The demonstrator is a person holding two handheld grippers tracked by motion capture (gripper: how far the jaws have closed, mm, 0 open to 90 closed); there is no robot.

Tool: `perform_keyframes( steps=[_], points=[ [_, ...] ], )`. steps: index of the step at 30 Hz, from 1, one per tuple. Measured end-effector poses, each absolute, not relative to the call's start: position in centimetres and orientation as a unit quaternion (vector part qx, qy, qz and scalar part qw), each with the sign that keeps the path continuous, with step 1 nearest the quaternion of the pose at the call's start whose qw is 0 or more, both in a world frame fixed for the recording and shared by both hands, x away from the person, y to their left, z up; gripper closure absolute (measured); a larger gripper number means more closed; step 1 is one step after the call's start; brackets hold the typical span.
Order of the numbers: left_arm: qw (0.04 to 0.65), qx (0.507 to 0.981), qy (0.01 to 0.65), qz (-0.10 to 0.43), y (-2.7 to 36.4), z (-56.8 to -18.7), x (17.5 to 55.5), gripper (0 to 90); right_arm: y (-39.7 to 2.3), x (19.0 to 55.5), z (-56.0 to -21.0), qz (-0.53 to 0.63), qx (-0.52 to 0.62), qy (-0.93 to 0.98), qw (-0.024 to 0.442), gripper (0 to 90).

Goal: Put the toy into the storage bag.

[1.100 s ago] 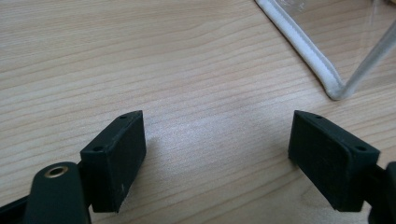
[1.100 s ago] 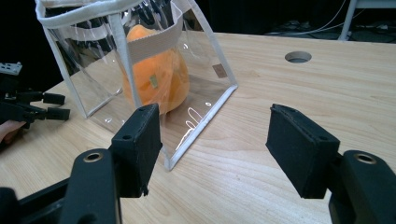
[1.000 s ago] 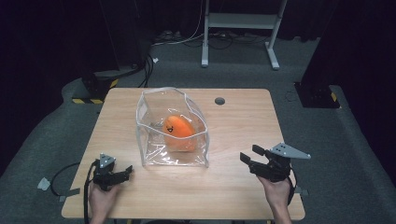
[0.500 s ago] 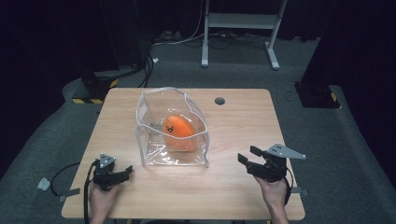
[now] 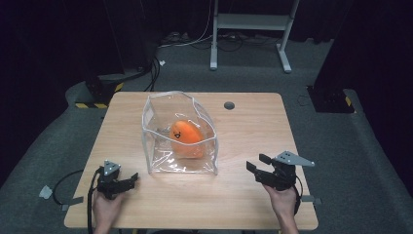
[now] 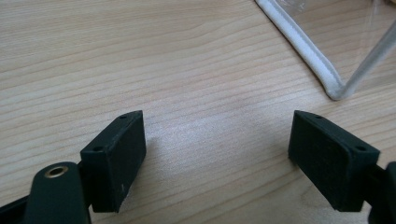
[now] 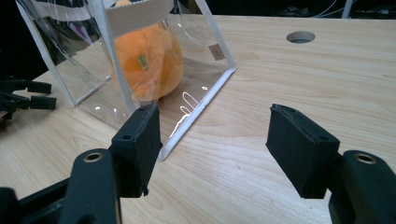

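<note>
- A clear bag (image 5: pixel 179 134) with white edging stands on the table (image 5: pixel 253 126), left of the middle, with its open top upward.
- An orange toy (image 5: pixel 186 137) sits inside the bag, leaning against its right wall; in the right gripper view it (image 7: pixel 147 60) shows through the clear side.
- The left gripper (image 5: pixel 130 181) rests near the table's near left edge, just near and left of the bag's near left corner; its jaws stand apart with bare wood between them (image 6: pixel 217 144).
- The right gripper (image 5: pixel 257 164) is held at the near right, well apart from the bag, pointing left toward it; its jaws are apart with nothing between them (image 7: pixel 215 135).
- A round hole (image 5: pixel 229 105) lies in the table at the far side, right of the bag.
</note>
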State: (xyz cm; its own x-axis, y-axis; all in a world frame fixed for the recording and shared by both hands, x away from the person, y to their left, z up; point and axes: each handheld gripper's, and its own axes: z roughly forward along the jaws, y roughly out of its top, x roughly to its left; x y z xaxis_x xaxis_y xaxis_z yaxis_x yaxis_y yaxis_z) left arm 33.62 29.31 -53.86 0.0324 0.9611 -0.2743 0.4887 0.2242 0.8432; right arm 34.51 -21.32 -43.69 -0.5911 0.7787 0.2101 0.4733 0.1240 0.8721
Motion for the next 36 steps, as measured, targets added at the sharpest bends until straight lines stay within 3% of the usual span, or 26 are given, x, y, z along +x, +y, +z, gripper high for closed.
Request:
perform_keyframes(
  steps=[36],
  points=[
    [0.445, 0.564, 0.643, 0.265, 29.3, -53.9, 33.6, 19.1, -21.3, 35.4, -46.2, 0.470, 0.450, 0.743, 0.155, 35.0]
  ],
)
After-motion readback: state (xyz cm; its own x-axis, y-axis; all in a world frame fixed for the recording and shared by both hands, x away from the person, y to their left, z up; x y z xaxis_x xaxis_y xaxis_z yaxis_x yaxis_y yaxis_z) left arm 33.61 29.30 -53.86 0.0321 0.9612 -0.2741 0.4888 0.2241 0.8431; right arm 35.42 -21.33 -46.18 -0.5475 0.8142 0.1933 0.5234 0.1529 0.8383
